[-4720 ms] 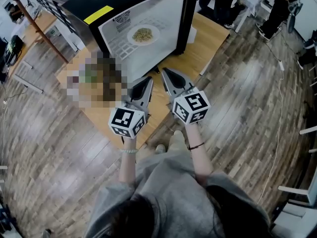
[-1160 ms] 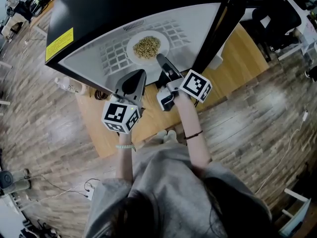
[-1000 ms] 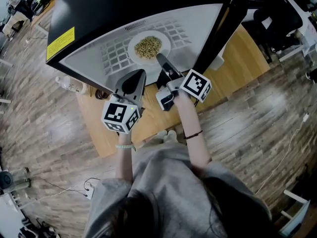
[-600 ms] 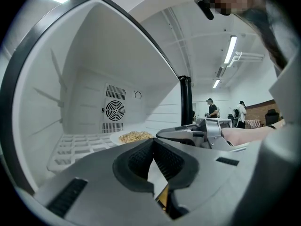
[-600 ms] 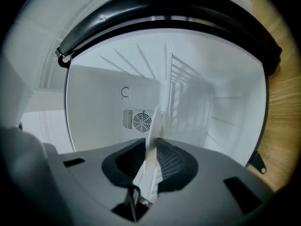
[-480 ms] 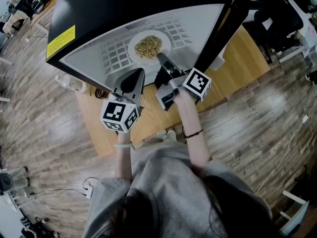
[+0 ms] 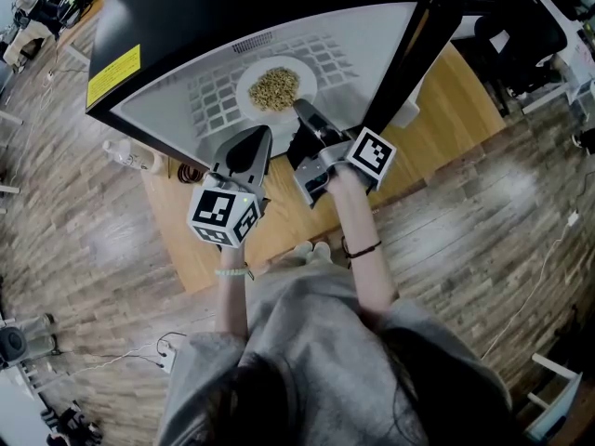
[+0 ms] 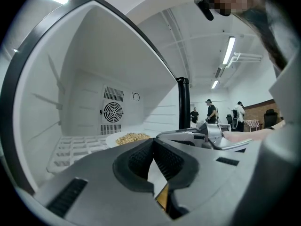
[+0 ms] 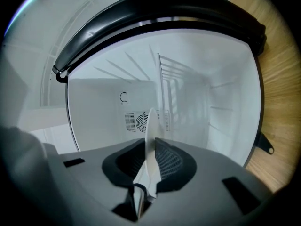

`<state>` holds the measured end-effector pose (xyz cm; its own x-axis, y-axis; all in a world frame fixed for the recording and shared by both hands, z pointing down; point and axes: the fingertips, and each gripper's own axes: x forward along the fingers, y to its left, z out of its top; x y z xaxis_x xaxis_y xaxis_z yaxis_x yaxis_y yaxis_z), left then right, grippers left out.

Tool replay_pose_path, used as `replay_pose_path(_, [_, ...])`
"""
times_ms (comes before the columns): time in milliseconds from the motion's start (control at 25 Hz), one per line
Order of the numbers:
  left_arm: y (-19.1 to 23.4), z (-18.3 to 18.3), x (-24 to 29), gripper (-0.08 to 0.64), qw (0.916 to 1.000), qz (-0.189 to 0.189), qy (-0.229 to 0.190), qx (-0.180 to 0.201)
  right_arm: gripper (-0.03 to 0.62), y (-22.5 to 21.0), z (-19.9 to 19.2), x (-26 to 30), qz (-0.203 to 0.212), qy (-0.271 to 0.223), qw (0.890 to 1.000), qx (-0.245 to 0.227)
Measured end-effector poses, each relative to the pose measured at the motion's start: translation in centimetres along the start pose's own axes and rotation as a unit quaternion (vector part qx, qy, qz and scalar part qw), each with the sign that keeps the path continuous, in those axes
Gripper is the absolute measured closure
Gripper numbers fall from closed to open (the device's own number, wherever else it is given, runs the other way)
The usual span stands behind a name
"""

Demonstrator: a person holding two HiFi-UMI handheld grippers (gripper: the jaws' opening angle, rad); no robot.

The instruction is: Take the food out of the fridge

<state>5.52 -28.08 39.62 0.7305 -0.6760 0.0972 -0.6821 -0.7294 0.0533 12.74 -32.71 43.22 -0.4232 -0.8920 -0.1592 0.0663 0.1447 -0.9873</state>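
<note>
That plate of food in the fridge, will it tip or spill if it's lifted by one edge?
Likely stiff: the plate looks like rigid white crockery. The right gripper, its jaws having just closed further, pinches only the near rim, so the far side may droop. The loose food heaped on it could slide if it tilts.

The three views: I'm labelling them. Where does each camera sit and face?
Head view: on the person's head, steeply down at the fridge and plate; forearms, left claw, right claw show.
Left gripper view: on the left claw, facing into the fridge; its shut jaws show.
Right gripper view: on the right claw, rolled sideways, facing the fridge's back wall; jaws have just been closing on the plate's rim.
Shared: both gripper views show the fan grille.
</note>
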Motion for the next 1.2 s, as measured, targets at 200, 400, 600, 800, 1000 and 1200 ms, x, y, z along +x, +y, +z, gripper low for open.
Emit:
replay_pose_path(200, [0.1,0.3,-0.6,0.552,1.0000,0.000,-0.004,0.002,0.529,0.8,-0.2,-0.1,0.016,-0.002,1.000,0.007])
replay_pose_path(400, [0.2,0.7,-1.3,0.552,0.9999,0.000,-0.010,0.004,0.529,1.8,-0.5,-0.4,0.030,-0.002,0.999,0.011])
replay_pose_path(600, [0.1,1.2,-2.0,0.552,0.9998,-0.007,-0.020,0.005,0.529,2.8,-0.8,-1.0,0.037,0.000,0.999,0.011])
replay_pose_path(800, [-0.2,1.8,-3.0,0.552,0.9994,-0.014,-0.031,0.007,0.528,3.6,-1.4,-1.9,0.040,0.001,0.999,0.009])
replay_pose_path(1000, [-0.9,2.2,-3.8,0.552,0.9990,-0.026,-0.035,0.011,0.528,4.3,-1.8,-2.6,0.042,0.005,0.999,0.007])
replay_pose_path(1200, [-1.8,2.1,-4.4,0.552,0.9985,-0.038,-0.036,0.014,0.528,4.5,-2.0,-3.6,0.043,0.011,0.999,0.007])
